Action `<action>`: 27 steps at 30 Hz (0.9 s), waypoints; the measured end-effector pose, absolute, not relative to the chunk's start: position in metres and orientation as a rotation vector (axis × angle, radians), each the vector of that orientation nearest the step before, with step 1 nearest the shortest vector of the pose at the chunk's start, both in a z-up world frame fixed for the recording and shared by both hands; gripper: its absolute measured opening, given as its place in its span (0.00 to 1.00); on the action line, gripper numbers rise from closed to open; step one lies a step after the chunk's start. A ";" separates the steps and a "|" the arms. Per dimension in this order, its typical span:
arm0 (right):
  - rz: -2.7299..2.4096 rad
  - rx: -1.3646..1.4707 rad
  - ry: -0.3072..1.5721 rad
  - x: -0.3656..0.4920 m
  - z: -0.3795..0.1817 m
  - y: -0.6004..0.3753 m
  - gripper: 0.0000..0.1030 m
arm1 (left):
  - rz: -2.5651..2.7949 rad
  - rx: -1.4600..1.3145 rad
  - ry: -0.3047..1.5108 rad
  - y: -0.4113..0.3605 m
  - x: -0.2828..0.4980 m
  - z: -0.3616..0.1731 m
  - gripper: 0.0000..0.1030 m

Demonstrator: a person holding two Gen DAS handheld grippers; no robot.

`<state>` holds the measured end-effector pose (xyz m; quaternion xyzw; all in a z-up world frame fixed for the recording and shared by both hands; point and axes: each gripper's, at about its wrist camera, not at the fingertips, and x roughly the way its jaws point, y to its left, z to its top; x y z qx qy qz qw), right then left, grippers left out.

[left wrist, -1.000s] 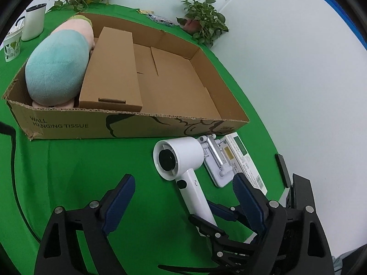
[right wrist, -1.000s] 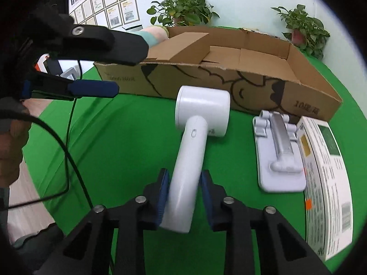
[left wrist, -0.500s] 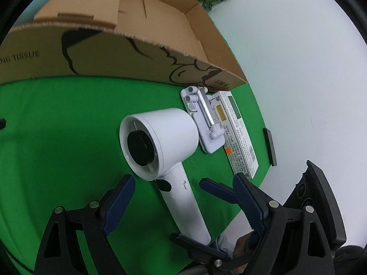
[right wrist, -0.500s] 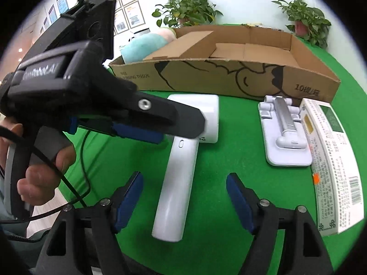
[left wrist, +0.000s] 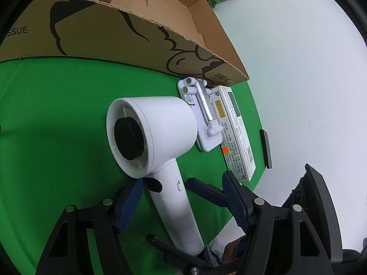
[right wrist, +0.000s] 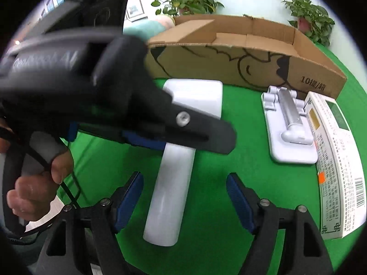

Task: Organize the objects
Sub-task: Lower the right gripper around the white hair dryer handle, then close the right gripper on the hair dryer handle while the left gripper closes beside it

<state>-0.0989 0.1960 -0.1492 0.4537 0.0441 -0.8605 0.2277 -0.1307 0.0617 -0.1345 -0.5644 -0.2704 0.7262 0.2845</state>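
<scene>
Now the left gripper (left wrist: 183, 197) straddles the upper handle of the white hair dryer (left wrist: 158, 142), just below its barrel; its jaws have just been closing, with the handle between them, but the blue pads (left wrist: 129, 204) show a gap on the right side and are not yet pressing. Lower down the same handle, the right gripper (right wrist: 184, 199) stands released, its jaws wide and clear of the plastic on both sides. The dryer lies flat on the green table cover (left wrist: 50, 123), barrel end toward the long cardboard box (left wrist: 128, 32) and just short of its printed front wall. Beside the dryer, on the side away from the person's hand (right wrist: 36, 183), lie a white folding stand (right wrist: 289, 128) and, touching it, a printed carton (right wrist: 335, 160), both near the box's corner.

The handover looks about half done. The smooth, rounded handle could slip or roll if the left pads close off-centre, and the heavy barrel may tip the dryer nose-down once lifted. A low swing toward the box could catch the front wall or knock the stand. The black cable (right wrist: 68, 190) trailing by the hand might also snag.
</scene>
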 end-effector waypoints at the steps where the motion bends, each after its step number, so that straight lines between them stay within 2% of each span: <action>1: -2.357 1.249 0.126 -0.097 -0.149 0.193 0.72 | 1.949 -1.516 -0.721 0.061 -0.131 -0.135 0.57; 3: -2.344 1.241 0.132 -0.096 -0.147 0.188 0.71 | 1.954 -1.522 -0.728 0.059 -0.131 -0.136 0.52; 6: -2.371 1.229 0.154 -0.094 -0.145 0.184 0.63 | 1.967 -1.529 -0.729 0.058 -0.131 -0.136 0.44; 8: -2.375 1.250 0.144 -0.095 -0.147 0.185 0.51 | 1.970 -1.529 -0.727 0.057 -0.131 -0.137 0.41; 9: -2.382 1.253 0.148 -0.094 -0.147 0.185 0.49 | 1.971 -1.528 -0.727 0.072 -0.133 -0.142 0.40; 11: -2.385 1.250 0.162 -0.091 -0.145 0.184 0.35 | 1.976 -1.529 -0.725 0.075 -0.133 -0.142 0.37; 14: -2.390 1.250 0.187 -0.092 -0.146 0.181 0.32 | 1.994 -1.536 -0.705 0.077 -0.132 -0.142 0.31; 27: -2.476 1.151 0.225 -0.069 -0.136 0.179 0.30 | 2.024 -1.499 -0.678 0.078 -0.131 -0.126 0.31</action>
